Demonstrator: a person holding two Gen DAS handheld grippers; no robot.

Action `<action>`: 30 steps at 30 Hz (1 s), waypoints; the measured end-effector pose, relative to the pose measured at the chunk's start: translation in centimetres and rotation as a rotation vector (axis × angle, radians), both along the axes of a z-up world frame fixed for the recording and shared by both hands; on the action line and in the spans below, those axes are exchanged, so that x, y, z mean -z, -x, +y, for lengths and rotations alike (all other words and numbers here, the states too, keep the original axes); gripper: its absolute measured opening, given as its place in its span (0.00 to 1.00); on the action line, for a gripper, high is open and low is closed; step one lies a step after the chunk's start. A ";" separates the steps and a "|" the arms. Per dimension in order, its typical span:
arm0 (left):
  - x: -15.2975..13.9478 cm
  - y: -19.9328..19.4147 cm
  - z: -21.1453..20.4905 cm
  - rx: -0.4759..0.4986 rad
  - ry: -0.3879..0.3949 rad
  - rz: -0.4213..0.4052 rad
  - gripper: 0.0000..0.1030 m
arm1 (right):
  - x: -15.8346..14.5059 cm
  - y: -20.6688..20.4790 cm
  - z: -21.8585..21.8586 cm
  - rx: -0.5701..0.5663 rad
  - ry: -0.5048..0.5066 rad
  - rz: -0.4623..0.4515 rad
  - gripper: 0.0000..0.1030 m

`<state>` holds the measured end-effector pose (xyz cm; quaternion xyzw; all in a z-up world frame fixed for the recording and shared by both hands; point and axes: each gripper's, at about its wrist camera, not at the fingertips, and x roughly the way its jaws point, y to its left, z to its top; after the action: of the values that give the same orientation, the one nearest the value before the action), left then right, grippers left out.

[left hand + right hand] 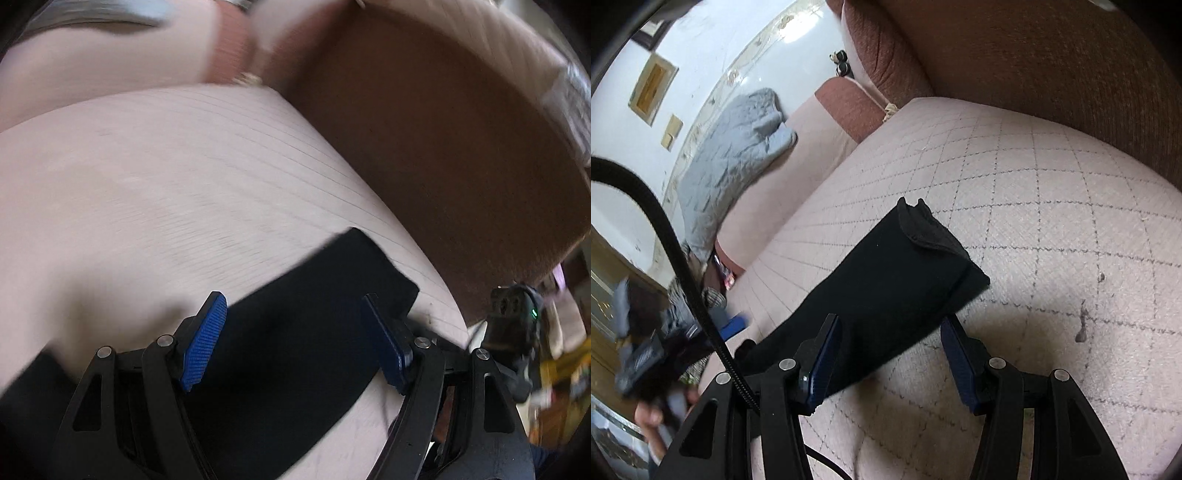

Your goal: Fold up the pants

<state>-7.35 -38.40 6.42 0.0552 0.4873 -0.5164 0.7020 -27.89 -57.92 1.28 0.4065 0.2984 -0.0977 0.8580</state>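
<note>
The black pants (886, 280) lie on the pale quilted seat of a sofa (1052, 192), already reduced to a narrow folded strip that runs diagonally across the cushion, with its layered end toward the brown backrest (1034, 55). The left gripper (295, 343) stands above the near part of this strip with its blue pads spread wide; the fabric passes beneath the gap and neither pad presses on it. The right gripper (890, 363) stands above the same strip, jaws about half apart; the cloth passes beside its left-hand pad, but the pads do not close on it, so nothing is pinched by either claw. In the right wrist view the left gripper appears blurred at the far left edge, well apart from the folded end. The step in hand appears to be the interval between folds: the garment is released and both claws are free. Judging by the strip's length, one more fold end to end probably remains. The next move calls for lowering a claw onto one end, gathering all layers between the pads, and carrying that end over the other without dragging the lower layers out of line.
</note>
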 end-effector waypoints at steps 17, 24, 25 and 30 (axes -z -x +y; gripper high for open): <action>4.8 3.1 -14.2 0.390 -0.104 -0.131 0.64 | 1.6 -0.4 0.0 0.057 0.040 -0.027 0.10; 4.6 1.9 -13.0 0.305 -0.007 -0.012 0.18 | -0.9 -0.2 0.8 0.002 0.096 -0.070 0.08; 4.3 1.8 -12.4 0.292 0.011 0.000 0.18 | -1.5 -0.2 1.1 -0.009 0.114 -0.079 0.08; 0.5 1.9 -8.7 0.236 0.105 -0.013 0.18 | -5.8 -1.3 4.3 -0.115 0.229 -0.147 0.08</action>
<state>-9.24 -47.13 5.91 0.0786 0.4453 -0.6197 0.6415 -26.55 -53.61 7.04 0.2945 0.2443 -0.0518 0.9224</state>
